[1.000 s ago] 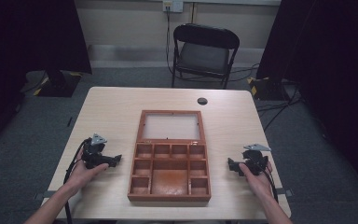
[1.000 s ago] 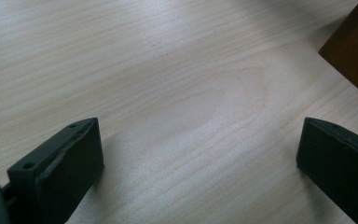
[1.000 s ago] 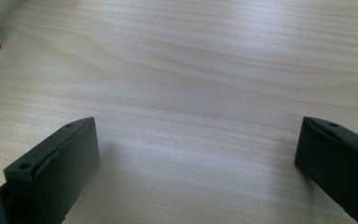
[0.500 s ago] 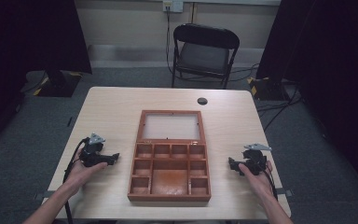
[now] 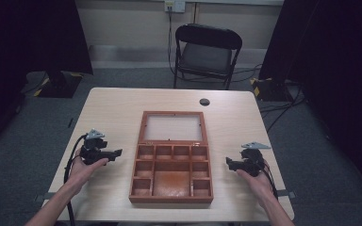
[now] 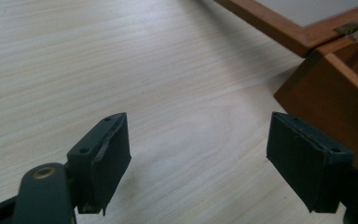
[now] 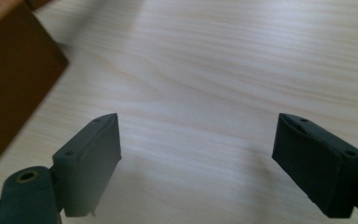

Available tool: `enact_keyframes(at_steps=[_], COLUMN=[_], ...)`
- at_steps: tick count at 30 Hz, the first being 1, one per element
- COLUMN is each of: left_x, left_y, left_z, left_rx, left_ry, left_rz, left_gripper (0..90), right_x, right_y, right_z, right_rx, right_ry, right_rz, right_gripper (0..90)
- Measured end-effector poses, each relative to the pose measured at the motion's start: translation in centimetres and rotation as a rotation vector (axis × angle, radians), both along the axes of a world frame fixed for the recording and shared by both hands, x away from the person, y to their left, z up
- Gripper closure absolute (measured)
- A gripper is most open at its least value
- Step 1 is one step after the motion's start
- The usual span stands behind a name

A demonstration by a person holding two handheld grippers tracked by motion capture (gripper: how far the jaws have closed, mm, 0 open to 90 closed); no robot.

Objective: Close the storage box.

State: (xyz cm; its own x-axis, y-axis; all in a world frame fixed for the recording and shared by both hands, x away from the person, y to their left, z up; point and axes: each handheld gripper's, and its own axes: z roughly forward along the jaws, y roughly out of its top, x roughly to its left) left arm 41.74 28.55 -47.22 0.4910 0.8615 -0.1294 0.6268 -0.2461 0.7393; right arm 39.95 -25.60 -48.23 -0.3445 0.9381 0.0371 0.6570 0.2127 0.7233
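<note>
A brown wooden box [image 5: 171,169] lies open at the table's middle, its compartments empty and its glass-paned lid [image 5: 173,127] laid flat behind it. My left gripper [image 5: 114,154] rests on the table left of the box, open, with nothing between its jaws. In the left gripper view the left gripper [image 6: 198,158] faces bare wood, with the box corner [image 6: 331,88] at the right. My right gripper [image 5: 229,163] sits right of the box, also open and holding nothing. The right gripper [image 7: 198,163] looks onto bare tabletop, the box side [image 7: 14,88] at its left.
A small black round object [image 5: 204,101] lies near the table's far edge. A black folding chair [image 5: 206,52] stands behind the table. Light wooden tabletop [image 5: 108,113] spreads around the box on both sides.
</note>
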Motion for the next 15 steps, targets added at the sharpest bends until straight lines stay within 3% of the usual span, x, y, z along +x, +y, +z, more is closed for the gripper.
enact_keyframes(at_steps=[6,7,8,10,13,15], left_x=[0.0,0.4,0.4,0.4,1.0,1.1], left_y=[-0.5,-0.9,-1.0,-1.3,-1.9,-2.0], left_z=[0.8,1.4,1.6,1.8,2.2,2.4], left_rx=[-0.01,0.003,-0.002,-0.025,0.032,0.024], left_ry=[-0.009,-0.002,-0.03,-0.045,-0.009,-0.03], left_rz=[-0.014,-0.043,-0.039,-0.047,-0.1,-0.092], left_gripper=[22.4,22.1,22.1,22.4,22.3,22.7], right_x=[0.2,0.3,0.3,0.5,0.8,1.0], right_y=[0.1,0.3,0.5,0.9,1.5,1.7], right_z=[1.7,2.4,2.7,3.3,4.0,4.2], right_rx=[0.017,0.03,0.04,0.054,0.046,0.04], right_ry=[-0.035,-0.019,-0.004,0.011,0.0,-0.002], right_rz=[0.033,0.052,0.07,0.094,0.122,0.122], right_gripper=[18.5,22.3,26.4,26.2,26.2,26.1])
